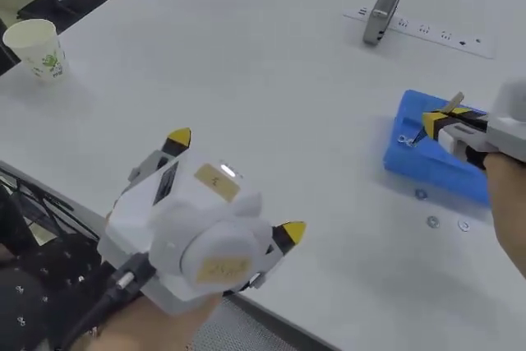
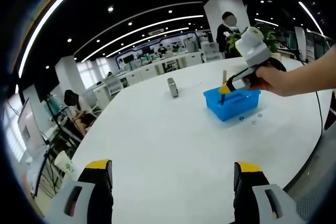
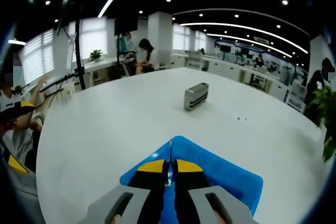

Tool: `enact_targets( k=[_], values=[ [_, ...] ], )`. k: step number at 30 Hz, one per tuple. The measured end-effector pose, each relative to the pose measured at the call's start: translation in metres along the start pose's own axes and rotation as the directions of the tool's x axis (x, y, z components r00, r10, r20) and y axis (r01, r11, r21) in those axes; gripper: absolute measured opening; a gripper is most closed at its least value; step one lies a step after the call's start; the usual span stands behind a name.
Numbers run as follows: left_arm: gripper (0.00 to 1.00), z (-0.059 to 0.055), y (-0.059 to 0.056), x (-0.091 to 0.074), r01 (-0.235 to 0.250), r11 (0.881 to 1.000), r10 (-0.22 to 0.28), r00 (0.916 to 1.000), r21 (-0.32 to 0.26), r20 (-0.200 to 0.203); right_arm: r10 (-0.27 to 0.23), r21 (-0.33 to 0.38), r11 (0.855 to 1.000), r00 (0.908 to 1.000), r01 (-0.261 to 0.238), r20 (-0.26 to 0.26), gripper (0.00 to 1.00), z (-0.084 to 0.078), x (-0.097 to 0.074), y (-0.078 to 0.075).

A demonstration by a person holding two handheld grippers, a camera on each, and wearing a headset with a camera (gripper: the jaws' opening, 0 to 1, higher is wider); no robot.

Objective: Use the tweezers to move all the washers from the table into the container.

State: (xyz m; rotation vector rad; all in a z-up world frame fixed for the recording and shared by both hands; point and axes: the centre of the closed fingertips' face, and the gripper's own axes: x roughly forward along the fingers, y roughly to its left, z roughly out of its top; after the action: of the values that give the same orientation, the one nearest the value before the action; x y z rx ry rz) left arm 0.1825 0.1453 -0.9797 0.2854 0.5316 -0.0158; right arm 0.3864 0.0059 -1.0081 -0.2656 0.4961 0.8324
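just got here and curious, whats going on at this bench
The right gripper is shut on the tweezers, with their tips over the blue container. At least three washers lie on the table just beside it. The left gripper hangs open, holding nothing.

My left claw (image 2: 171,167) stands wide apart over the white counter (image 2: 157,140). Ahead, I see the right claw (image 2: 227,86) holding tweezers (image 2: 224,75) above the blue container (image 2: 236,106), washers (image 2: 253,122) on the counter just beside it.
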Motion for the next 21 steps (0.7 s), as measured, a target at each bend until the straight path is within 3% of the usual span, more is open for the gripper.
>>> enact_targets(
  k=[6,21],
  values=[
    [0.98,-0.0005,0.0001,-0.0002,-0.001,1.000,0.001,1.0000,0.002,-0.003,0.006,-0.009,1.000,0.9997,-0.007,-0.022,0.02,-0.0083,0.0013,0.0045],
    [0.98,-0.0004,0.0010,-0.0005,-0.005,1.000,0.005,1.0000,0.001,-0.001,0.021,0.001,1.000,0.9997,-0.021,-0.012,0.03,-0.0012,-0.0071,0.0037]
  ],
)
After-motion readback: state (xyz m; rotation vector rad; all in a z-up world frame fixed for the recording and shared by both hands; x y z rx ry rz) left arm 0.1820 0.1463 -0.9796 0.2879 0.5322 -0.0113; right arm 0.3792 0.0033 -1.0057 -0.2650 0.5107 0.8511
